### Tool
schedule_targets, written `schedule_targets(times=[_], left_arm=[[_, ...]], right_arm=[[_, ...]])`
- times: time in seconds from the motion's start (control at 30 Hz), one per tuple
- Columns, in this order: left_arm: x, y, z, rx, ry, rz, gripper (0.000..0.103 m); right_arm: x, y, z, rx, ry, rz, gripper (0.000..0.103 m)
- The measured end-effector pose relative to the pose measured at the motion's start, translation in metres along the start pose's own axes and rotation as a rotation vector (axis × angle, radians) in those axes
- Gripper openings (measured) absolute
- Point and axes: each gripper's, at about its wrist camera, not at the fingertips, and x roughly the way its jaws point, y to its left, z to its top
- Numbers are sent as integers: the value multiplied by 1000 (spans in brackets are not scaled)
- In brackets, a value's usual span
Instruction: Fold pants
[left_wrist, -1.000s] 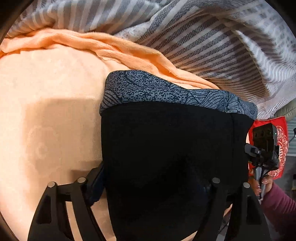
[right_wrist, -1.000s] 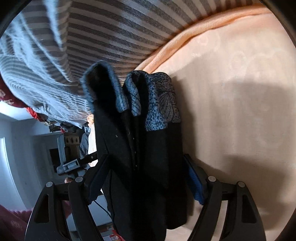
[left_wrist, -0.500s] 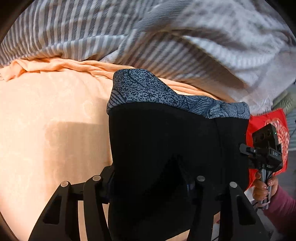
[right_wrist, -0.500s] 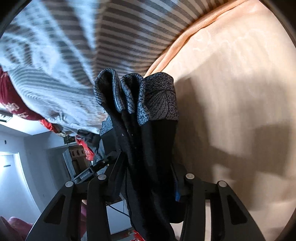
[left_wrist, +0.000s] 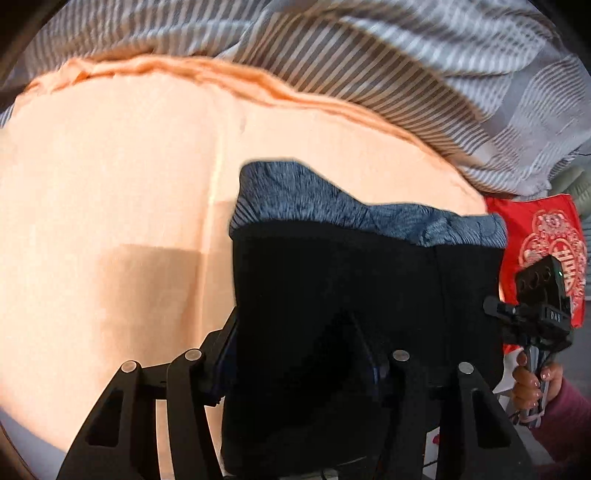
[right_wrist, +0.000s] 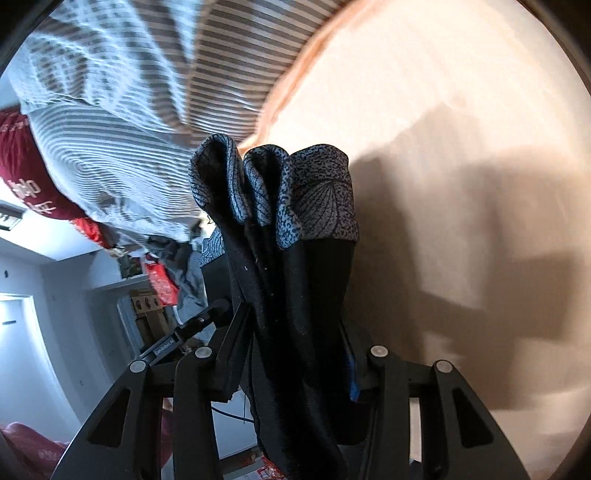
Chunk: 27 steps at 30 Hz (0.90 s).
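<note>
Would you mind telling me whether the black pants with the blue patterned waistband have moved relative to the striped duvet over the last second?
Yes. In the left wrist view the black pants have drawn back from the striped duvet, exposing more peach sheet.

The left gripper (left_wrist: 299, 373) clamps black pants (left_wrist: 354, 295) over the orange sheet (left_wrist: 110, 184); the right gripper (left_wrist: 539, 314) is at three o'clock.
</note>
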Motion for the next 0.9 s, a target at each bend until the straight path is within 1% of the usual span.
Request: schedule_targets(times=[0.03,0.07,0.1,0.17,0.3,0.33,0.43,0.5,0.53,0.57,0.63,0.67,0.77,0.9], left_arm=[[3,3,0,-3,-11,9,56],[5,6,-3,-7,-16,12,56],[6,9,-4,-16,-12,7,56],[7,10,-6,-21,-10,13,61],[-10,0,-11,49,-54,107,61],[-16,-3,-12,58,-62,119,61],[-36,-14,-21,89,-82,123,61],[-47,-29,-30,142,-109,142,61],[-49,-34,-32,154,-114,142,61],[-51,-39,-37,163,-113,136,61],[-48,-46,-44,163,-104,127,61],[-45,-48,-49,160,-95,127,61],[-33,-55,-59,156,-63,157,61],[-19,-58,-70,175,-52,209,61]], right_arm=[[0,-4,-4,-4,-6,-21,47],[-2,-8,-7,-2,-25,-28,51],[-3,-11,-8,4,-38,-33,52],[-5,-11,-9,23,-66,-71,57],[-19,-4,-18,46,-120,-196,60],[-24,-1,-20,50,-134,-219,60],[-45,8,-30,43,-190,-297,60],[-56,21,-39,7,-221,-348,60],[-57,27,-42,-11,-229,-367,57],[-59,34,-48,-37,-235,-386,45],[-56,44,-58,-81,-233,-417,33],[-53,48,-63,-99,-229,-426,33],[-35,61,-80,-152,-203,-446,33],[-8,57,-93,-165,-157,-500,33]])
